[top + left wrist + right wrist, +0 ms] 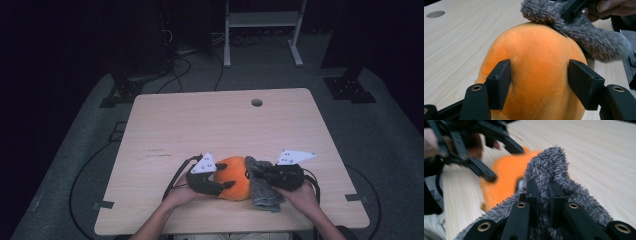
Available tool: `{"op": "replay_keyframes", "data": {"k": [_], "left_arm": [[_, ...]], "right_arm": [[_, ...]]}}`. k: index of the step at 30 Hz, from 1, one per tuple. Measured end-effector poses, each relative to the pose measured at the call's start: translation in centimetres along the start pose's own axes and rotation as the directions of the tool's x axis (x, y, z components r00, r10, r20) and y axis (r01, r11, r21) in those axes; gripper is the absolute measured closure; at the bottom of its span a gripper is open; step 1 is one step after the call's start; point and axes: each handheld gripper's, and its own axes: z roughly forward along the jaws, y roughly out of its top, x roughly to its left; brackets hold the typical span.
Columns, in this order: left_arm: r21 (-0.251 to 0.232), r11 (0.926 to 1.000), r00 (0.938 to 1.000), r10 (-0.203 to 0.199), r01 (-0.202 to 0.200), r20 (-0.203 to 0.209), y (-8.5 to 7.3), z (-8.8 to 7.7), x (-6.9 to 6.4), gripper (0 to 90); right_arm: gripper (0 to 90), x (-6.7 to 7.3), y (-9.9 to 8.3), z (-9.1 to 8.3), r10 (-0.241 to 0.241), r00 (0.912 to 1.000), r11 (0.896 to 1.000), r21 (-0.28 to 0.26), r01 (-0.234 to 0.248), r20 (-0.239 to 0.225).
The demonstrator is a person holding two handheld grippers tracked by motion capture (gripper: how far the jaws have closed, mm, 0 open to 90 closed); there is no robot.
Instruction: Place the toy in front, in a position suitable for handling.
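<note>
A pale wooden counter (170,125) with a round hole (257,102) near its far edge is carrying an orange plush (235,180) touching a grey furry cloth (262,192) near the front.

High view is dim, dark beyond the tabletop (220,120) (corners nearly black); both gripper views are bright, the right one blurred left of the orange plush (506,175).

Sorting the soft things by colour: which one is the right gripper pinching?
The grey fuzzy cloth: the right gripper is shut on it. The orange plush toy sits between the left gripper's jaws.
</note>
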Motion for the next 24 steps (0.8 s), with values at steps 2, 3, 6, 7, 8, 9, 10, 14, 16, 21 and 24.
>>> {"op": "replay_keyframes", "data": {"k": [2, 3, 6, 7, 8, 9, 10, 14, 16, 21, 24], "left_arm": [[-0.002, 0.9999, 0.9999, 0.01, -0.01, -0.002, 0.1, 0.1, -0.2, 35.8], [0.004, 0.9999, 0.9999, 0.015, -0.015, -0.001, 0.1, 0.0, -0.2, 35.9], [0.002, 0.9999, 0.9999, 0.013, -0.013, -0.001, 0.1, 0.1, -0.2, 36.0], [0.0, 0.9999, 0.9999, 0.016, -0.016, 0.0, 0.0, 0.1, -0.2, 36.2], [0.0, 0.9998, 0.9998, 0.018, -0.018, 0.001, 0.0, 0.1, -0.3, 36.4], [0.0, 0.9998, 0.9998, 0.02, -0.02, 0.003, 0.0, 0.1, -0.3, 36.5], [0.0, 0.9998, 0.9998, 0.021, -0.021, 0.003, 0.0, 0.1, -0.3, 36.5], [-0.008, 0.9999, 1.0, 0.008, -0.008, 0.001, -0.2, 0.0, -0.2, 36.6], [-0.011, 0.9999, 0.9999, 0.009, -0.008, 0.007, -0.2, 0.0, -0.2, 36.6], [-0.008, 0.9998, 0.9997, 0.02, -0.02, 0.011, -0.1, 0.0, -0.3, 36.6], [-0.006, 0.9998, 0.9998, 0.017, -0.017, 0.009, -0.1, 0.0, -0.3, 36.6]], "right_arm": [[80.7, -0.5, -0.7, -0.6, 0.022, 0.9995, 1.0, 0.02, -0.022, 0.024], [80.7, -0.6, -0.9, -0.8, 0.029, 0.999, 0.999, 0.025, -0.03, 0.033], [80.7, -0.3, -0.5, -1.2, 0.033, 0.9992, 0.999, -0.005, -0.033, 0.023], [80.7, -0.1, -0.2, -1.2, 0.024, 0.9996, 1.0, -0.011, -0.024, 0.017], [80.7, 0.1, 0.3, -0.9, 0.015, 0.9999, 1.0, -0.017, -0.015, 0.006], [80.7, 0.2, 0.7, -0.7, 0.006, 1.0, 1.0, -0.02, -0.006, 0.002], [80.7, 0.2, 1.1, -0.4, -0.001, 1.0, 1.0, -0.024, 0.001, -0.003], [80.7, -0.5, 1.6, 0.8, 0.016, 0.9997, 1.0, -0.014, -0.016, -0.02], [80.8, -1.1, 1.2, 0.9, 0.032, 0.9994, 0.999, 0.001, -0.032, -0.014], [80.8, -2.2, -0.3, -0.2, 0.075, 0.9961, 0.996, 0.033, -0.077, 0.047], [80.8, -1.6, 0.2, -0.8, 0.066, 0.9976, 0.998, -0.01, -0.066, 0.02]]}}
